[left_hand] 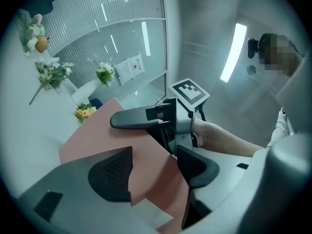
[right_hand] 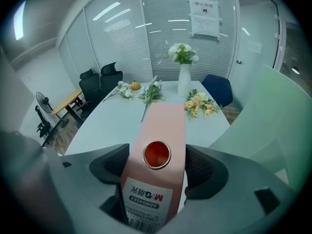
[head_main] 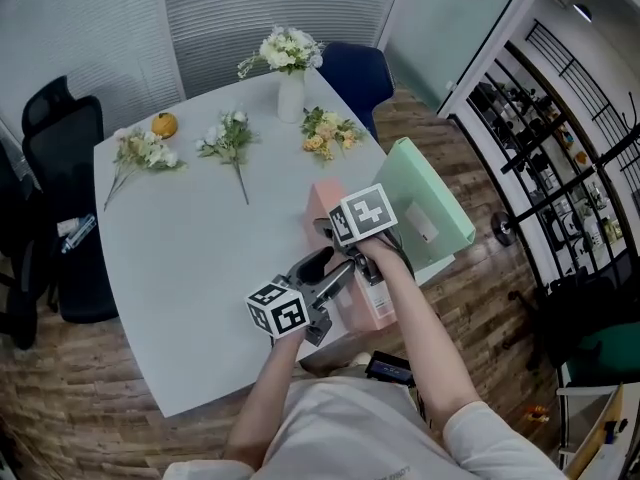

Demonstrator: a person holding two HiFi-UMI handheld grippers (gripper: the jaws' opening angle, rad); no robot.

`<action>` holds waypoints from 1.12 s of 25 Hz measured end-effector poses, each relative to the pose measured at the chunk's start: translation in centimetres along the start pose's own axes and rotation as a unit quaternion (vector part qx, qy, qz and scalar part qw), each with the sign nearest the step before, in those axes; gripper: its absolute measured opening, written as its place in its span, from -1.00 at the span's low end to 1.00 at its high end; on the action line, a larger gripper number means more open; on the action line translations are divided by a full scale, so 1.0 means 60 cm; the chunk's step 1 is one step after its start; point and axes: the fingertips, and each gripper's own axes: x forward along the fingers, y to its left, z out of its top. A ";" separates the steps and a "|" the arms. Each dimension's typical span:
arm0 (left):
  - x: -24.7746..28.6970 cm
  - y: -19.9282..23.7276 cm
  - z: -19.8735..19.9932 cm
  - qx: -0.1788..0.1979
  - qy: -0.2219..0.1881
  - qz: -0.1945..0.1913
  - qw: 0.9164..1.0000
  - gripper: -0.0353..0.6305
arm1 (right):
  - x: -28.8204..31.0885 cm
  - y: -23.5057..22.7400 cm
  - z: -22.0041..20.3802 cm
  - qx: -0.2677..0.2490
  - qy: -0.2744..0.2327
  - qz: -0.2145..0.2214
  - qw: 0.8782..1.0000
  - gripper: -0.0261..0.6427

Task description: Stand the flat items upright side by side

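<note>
As my right gripper (right_hand: 157,172) straddles the pink binder (right_hand: 161,126), jaws spread wide and not pinching, its spine runs near to far; the green binder (right_hand: 273,116) sits just right

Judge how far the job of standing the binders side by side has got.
Done: the green binder looks stood up at the table edge, though tilted. In hand: the pink binder beside it, spine upward, sits inside the open right gripper, with the left gripper at its side. Remaining: let go and check both stand straight.
</note>
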 end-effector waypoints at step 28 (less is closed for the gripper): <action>0.004 -0.013 0.011 -0.015 -0.007 -0.017 1.000 -0.04 | -0.095 -0.013 0.059 0.015 -0.155 -0.008 0.988 0.09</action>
